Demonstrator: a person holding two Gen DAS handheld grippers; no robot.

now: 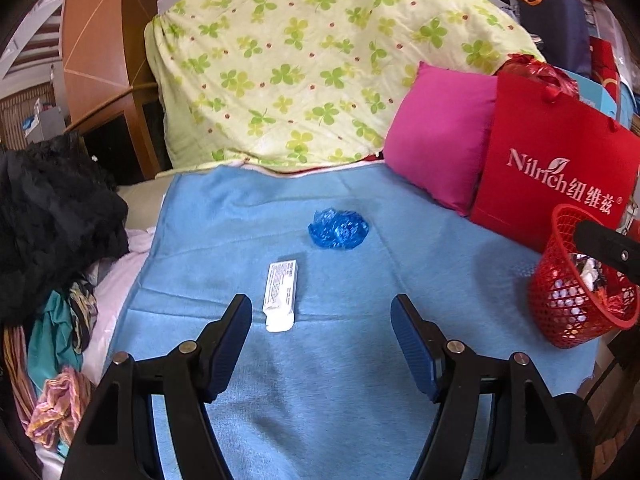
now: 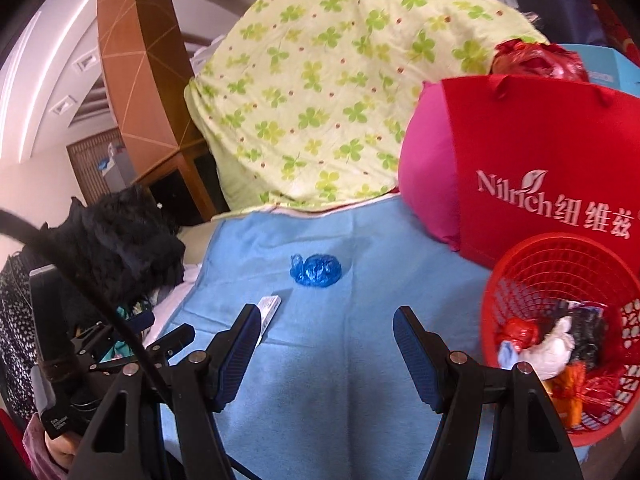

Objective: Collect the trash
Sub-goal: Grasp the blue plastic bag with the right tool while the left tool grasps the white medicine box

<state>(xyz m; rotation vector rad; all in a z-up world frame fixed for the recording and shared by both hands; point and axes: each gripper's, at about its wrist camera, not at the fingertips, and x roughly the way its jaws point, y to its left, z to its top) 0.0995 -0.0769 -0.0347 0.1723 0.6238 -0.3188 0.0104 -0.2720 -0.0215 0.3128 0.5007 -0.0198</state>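
A white squeezed tube [image 1: 280,294] lies on the blue towel [image 1: 420,264], just ahead of my open, empty left gripper [image 1: 322,314], nearer its left finger. A crumpled blue plastic wrapper [image 1: 339,228] lies farther ahead. A red mesh basket [image 1: 576,280] with several trash pieces stands at the right. In the right wrist view my right gripper [image 2: 324,326] is open and empty over the towel [image 2: 320,380]. The tube [image 2: 269,310] is partly hidden by its left finger, the wrapper [image 2: 316,271] lies ahead, and the basket [image 2: 560,332] is close on the right.
A pink pillow [image 1: 440,136] and red Nilrich bag [image 1: 552,168] stand behind the basket. A green clover quilt [image 1: 312,60] is piled at the back. Black fabric [image 1: 52,208] and mixed clothes [image 1: 60,360] lie left. The left gripper [image 2: 132,344] shows at lower left in the right wrist view.
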